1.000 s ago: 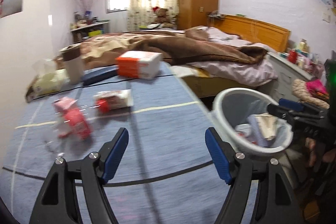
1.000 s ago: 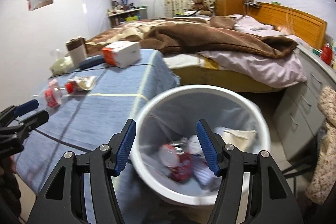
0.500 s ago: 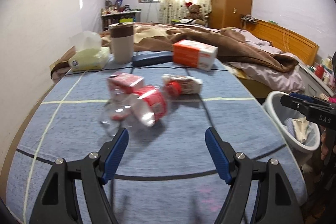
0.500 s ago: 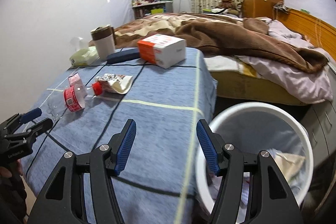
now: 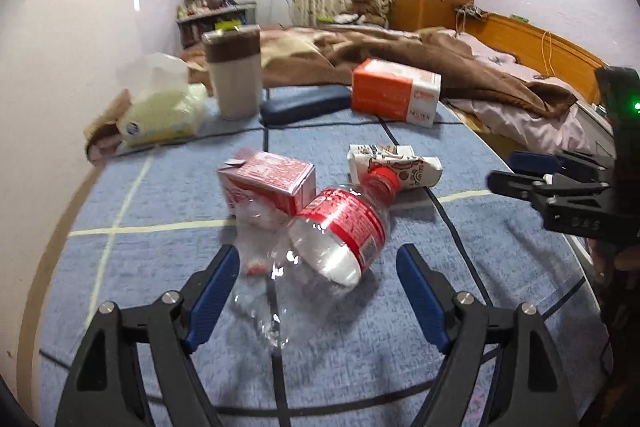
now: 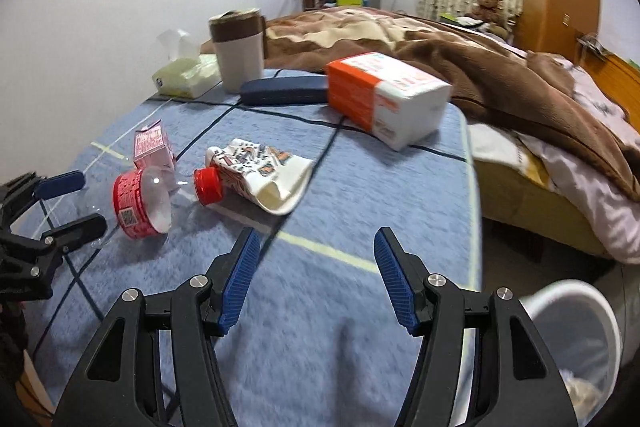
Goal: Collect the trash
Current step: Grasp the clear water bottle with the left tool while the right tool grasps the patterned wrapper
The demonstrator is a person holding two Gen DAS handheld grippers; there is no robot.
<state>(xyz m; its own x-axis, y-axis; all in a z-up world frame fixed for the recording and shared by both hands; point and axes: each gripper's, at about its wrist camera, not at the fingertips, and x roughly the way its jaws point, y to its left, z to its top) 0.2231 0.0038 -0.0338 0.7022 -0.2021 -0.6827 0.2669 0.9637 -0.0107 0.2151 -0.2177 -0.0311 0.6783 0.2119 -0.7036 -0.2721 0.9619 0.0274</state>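
I have my left hand-held gripper point(image 5: 318, 277) spread open around the base of the crushed clear plastic bottle point(image 5: 320, 231) lying on the blue-clothed table point(image 5: 420, 219), and my right hand-held gripper point(image 6: 316, 263) hangs open and empty above the table, the white trash bin point(image 6: 580, 311) beside it.

1. The right hand-held gripper point(image 6: 316, 275) fills the near foreground, its 2 blue-padded jaws spread wide over the blue cloth-covered surface point(image 6: 352, 311) with nothing between them.
2. At the left edge, the left hand-held gripper point(image 6: 70, 201) is also spread apart, just beside a clear plastic bottle point(image 6: 140, 205) lying on its side.
3. A pink carton point(image 6: 153, 145) sits just behind the bottle; a crumpled pouch point(image 6: 256, 175) with a red cap lies to its right.
4. Farther off stand a cup point(image 6: 238, 51), a dark blue case point(image 6: 284, 91) and an orange-and-white box point(image 6: 386, 99).
5. A white bin point(image 6: 580, 311) sits low at the near right.
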